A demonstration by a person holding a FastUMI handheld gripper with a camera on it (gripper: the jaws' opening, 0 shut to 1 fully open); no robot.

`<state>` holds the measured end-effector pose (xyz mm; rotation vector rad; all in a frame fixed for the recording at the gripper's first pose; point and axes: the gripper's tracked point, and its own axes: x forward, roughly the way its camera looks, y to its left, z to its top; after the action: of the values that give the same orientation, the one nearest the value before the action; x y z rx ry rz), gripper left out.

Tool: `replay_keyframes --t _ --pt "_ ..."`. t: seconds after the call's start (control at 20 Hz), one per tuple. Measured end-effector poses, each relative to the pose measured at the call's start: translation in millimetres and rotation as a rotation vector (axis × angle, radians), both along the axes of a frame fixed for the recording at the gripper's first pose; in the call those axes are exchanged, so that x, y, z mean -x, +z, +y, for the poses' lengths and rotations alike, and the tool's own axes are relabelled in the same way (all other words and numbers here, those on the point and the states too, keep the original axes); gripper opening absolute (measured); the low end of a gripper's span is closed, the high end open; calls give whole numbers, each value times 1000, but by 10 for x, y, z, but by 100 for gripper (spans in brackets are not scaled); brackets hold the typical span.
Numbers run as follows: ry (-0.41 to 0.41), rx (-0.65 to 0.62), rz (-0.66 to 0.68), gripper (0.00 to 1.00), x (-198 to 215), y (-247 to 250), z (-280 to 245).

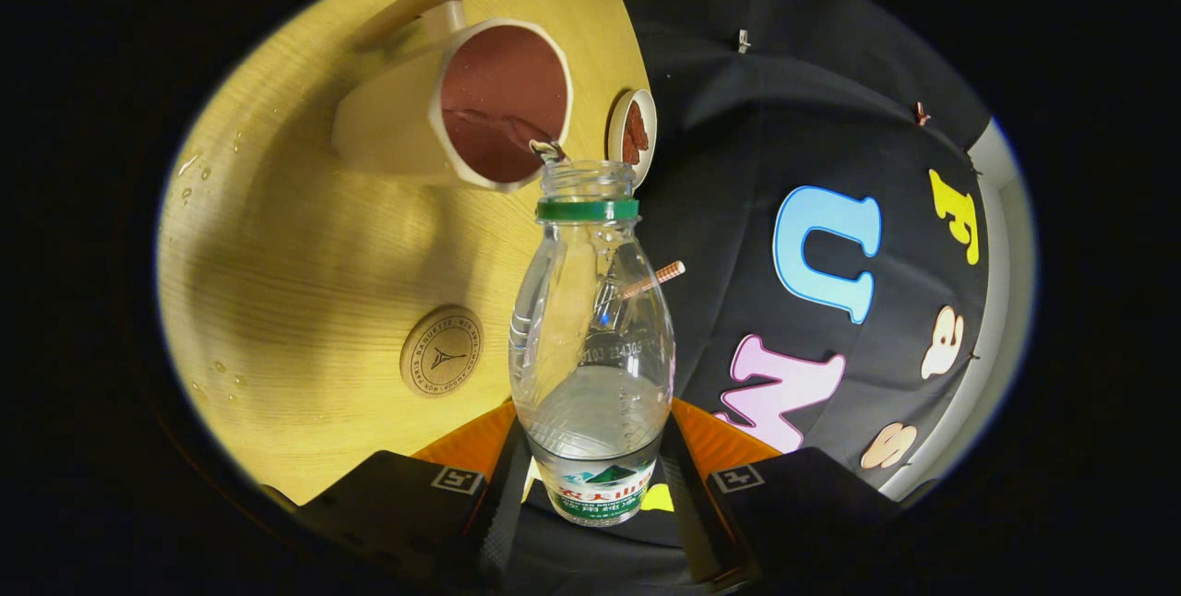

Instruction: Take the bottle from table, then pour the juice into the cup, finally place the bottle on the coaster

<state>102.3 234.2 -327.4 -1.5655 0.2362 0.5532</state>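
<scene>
Pale wooden table [304, 301] on one side, black cloth booth wall [738, 116] on the other, and the whole scene sits rolled over, so the gripper is clearly tipped sideways. Water droplets [189, 172] dot the wood near the table's rim.

Right between the fingers sits the clear plastic bottle [590, 347], its labelled base clamped in the gripper [595, 508]. Both black fingers [503, 508] press against its sides, jaws closed firmly on it, with orange finger mounts flaring out behind. The bottle runs straight ahead from the fingers, neck pointing away, green collar ring [588, 209] just below the open mouth (no cap on it). Clear liquid pools in the lower part of the bottle, near the fingers, and the upper body looks mostly empty.

Just beyond the mouth stands the cream cup [452, 107], with a long handle and a reddish-brown inside. The bottle's lip sits right at the cup's rim, and a thin stream [546, 150] crosses from mouth to cup. It's pouring!

Beside the bottle's neck, toward the cloth, a small white cap-like disc [633, 125] lies at the table's edge. A striped stick [650, 280] shows across the bottle's shoulder; whether it is behind or inside, I cannot tell.

The round wooden coaster [441, 351] with a stamped emblem lies flat on the table, off to the side of the bottle's body, apart from it and the cup.
</scene>
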Motion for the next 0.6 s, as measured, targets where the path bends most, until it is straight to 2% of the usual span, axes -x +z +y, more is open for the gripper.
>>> replay_keyframes --t 0.6 --pt "69 52 -107 74 -139 275 76"
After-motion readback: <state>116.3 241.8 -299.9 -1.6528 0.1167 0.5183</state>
